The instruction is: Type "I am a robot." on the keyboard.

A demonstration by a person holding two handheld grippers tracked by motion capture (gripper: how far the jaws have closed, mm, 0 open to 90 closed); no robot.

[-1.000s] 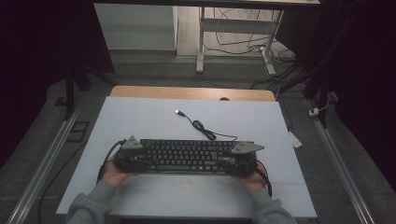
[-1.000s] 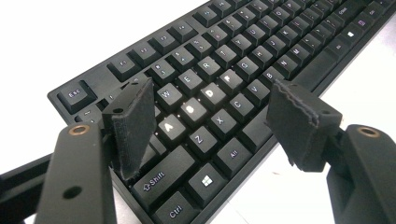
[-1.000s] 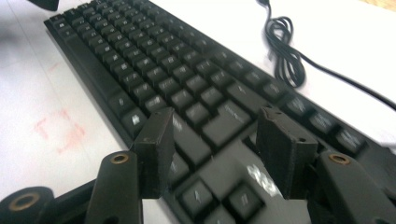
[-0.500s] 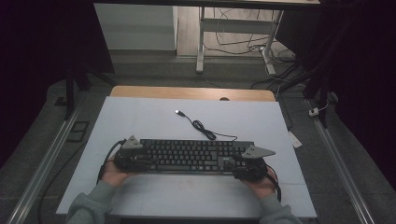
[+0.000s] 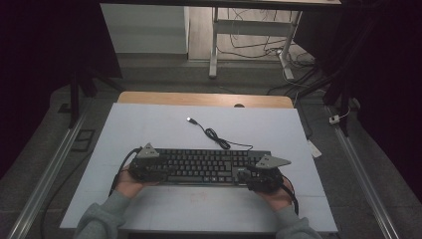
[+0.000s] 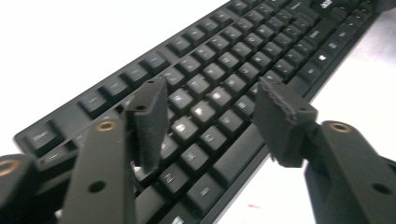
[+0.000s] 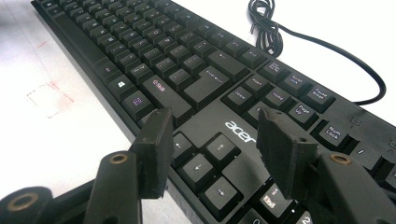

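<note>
On the near half of the tabletop point(image 5: 149, 124) lies the keyboard point(image 5: 209, 166), flat, with its long side going left to right. We hold one hand-held gripper at each short end. Our left hand-held gripper point(image 6: 210, 121) is over the left end, and our right hand-held gripper point(image 7: 212, 140) is over the right end, above the arrow keys.

Both point in along the keys toward the middle. So the keyboard sits between our two hands, and each hand is just as close to its own end.

The left jaws have just been closing, but they are still apart and hold nothing; keys show in the gap. The right jaws are apart too and grip nothing.

The cable point(image 5: 214, 135) runs off from the far edge. We think the next move is a grab at both ends together.
</note>
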